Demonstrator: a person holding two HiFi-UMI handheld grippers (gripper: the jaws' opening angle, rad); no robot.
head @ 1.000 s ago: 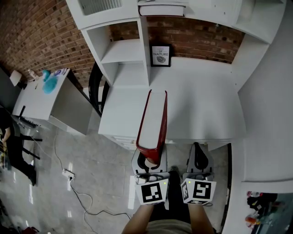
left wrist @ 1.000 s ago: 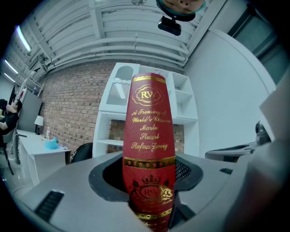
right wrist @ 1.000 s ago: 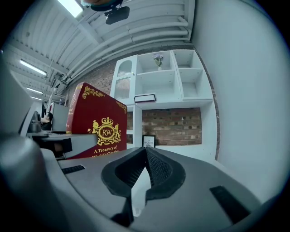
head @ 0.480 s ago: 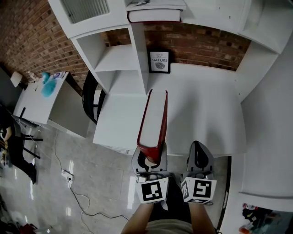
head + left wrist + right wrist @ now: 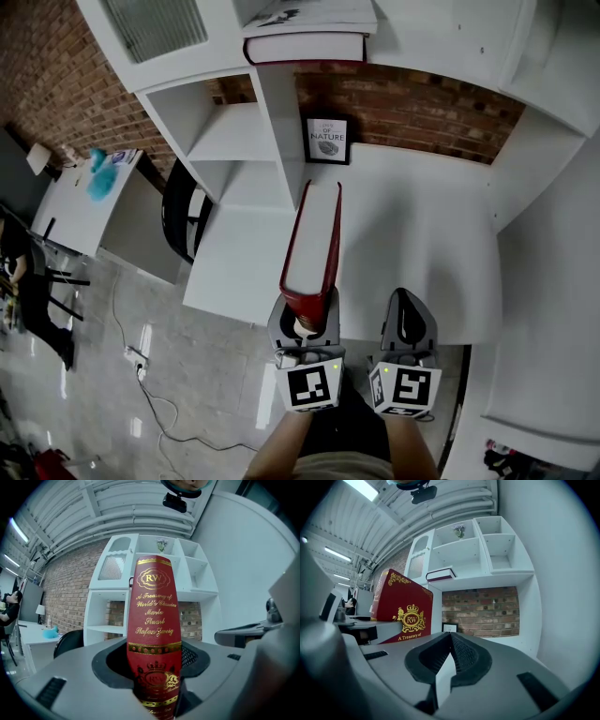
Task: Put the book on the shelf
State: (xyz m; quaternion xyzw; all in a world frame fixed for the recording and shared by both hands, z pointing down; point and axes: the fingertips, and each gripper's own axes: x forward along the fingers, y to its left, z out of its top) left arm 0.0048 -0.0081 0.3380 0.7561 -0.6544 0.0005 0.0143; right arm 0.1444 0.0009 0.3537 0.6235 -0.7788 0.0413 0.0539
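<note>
Brick wall point(image 5: 412, 94), white desk point(image 5: 412, 225), grey tiled floor point(image 5: 178, 375)

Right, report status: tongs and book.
Left tongs shut on red book, over desk. Right tongs shut, empty. Second book lying flat on upper shelf ahead.

On the spine of the red book point(image 5: 153, 634) I read, in gold, "RW", "A Treasury of World's Classics", "Maria Stuart", "Stefan Zweig". The small frame point(image 5: 327, 139) at the back edge of the bench point(image 5: 412, 234) says "OF NATURE".
</note>
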